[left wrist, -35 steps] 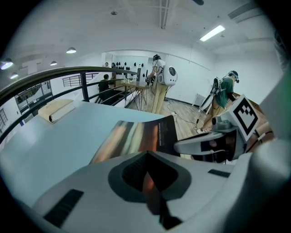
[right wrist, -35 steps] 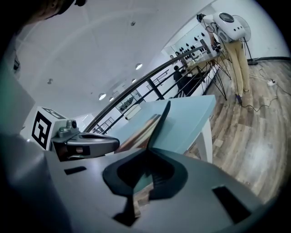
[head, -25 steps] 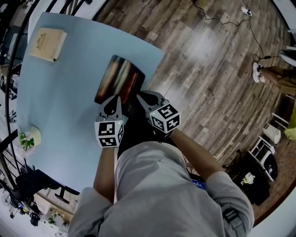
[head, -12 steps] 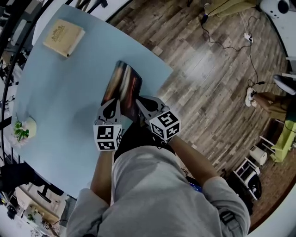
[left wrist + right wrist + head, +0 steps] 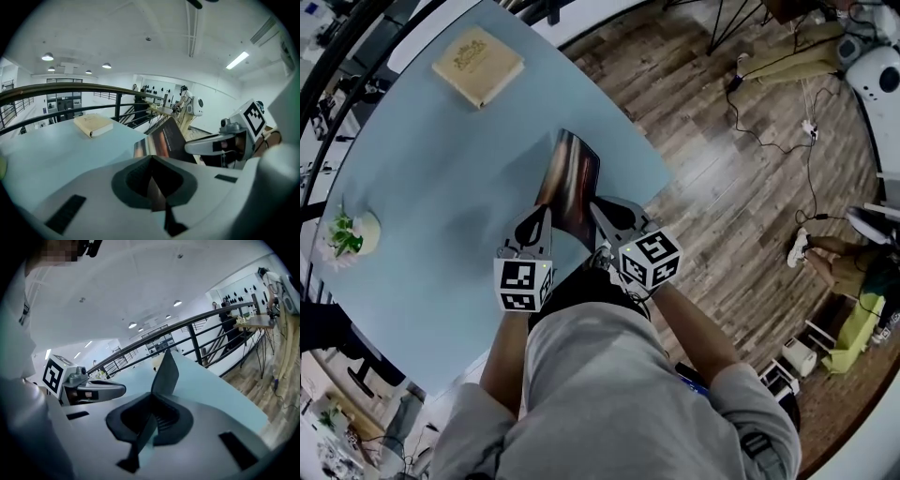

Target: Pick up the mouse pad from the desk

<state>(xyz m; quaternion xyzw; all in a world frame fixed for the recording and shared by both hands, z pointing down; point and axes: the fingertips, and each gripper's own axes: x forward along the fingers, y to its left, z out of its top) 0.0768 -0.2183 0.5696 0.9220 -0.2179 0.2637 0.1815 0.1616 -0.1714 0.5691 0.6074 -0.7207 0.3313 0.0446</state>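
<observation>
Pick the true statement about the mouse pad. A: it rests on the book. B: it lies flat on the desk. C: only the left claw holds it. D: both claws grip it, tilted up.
D: left claw and right claw each pinch the mouse pad, which stands tilted.

Mouse pad (image 5: pixel 570 178) between left tool (image 5: pixel 546 212) and right tool (image 5: pixel 598 208), over desk (image 5: pixel 441 187); book (image 5: pixel 477 66) behind; plant (image 5: pixel 345 234) left.
</observation>
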